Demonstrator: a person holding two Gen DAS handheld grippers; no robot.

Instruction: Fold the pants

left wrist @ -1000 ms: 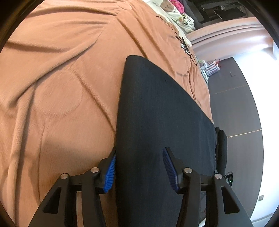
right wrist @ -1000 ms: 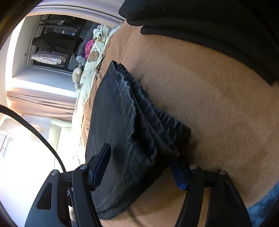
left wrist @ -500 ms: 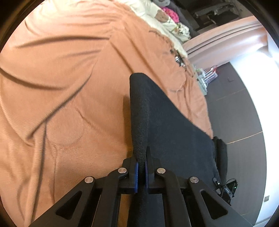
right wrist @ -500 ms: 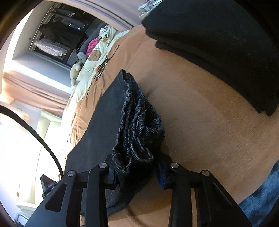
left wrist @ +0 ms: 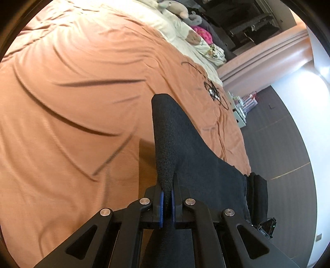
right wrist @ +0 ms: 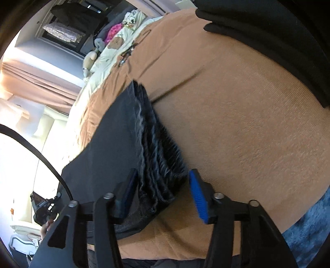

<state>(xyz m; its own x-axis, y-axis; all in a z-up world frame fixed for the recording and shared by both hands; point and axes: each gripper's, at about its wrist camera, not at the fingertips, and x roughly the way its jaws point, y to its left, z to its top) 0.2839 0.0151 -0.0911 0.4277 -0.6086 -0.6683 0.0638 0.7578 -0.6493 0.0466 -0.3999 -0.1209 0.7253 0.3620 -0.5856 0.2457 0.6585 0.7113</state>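
Dark navy pants (left wrist: 198, 162) lie along the orange bedspread (left wrist: 72, 103) by the bed's edge. My left gripper (left wrist: 167, 186) is shut on a raised ridge of their fabric and holds it up off the bed. In the right wrist view the pants (right wrist: 115, 140) end in a bunched elastic waistband (right wrist: 163, 148) that sits between the jaws of my right gripper (right wrist: 163, 177). Those jaws are opening. The blue right pad (right wrist: 198, 195) stands clear of the cloth, and the left pad lies close against it.
A stack of folded dark clothes (right wrist: 268, 31) lies on the bedspread (right wrist: 237, 123) beyond the waistband. Blue fabric (right wrist: 309, 222) shows at lower right. Pillows and plush toys (left wrist: 185, 12) are at the bed's head, black wires (left wrist: 214, 92) near the bed edge, grey floor (left wrist: 284, 134) beyond.
My left gripper closed on the pants' edge and lifted it into a ridge. My right gripper squeezed the waistband, then spread its jaws again while both hands rose.
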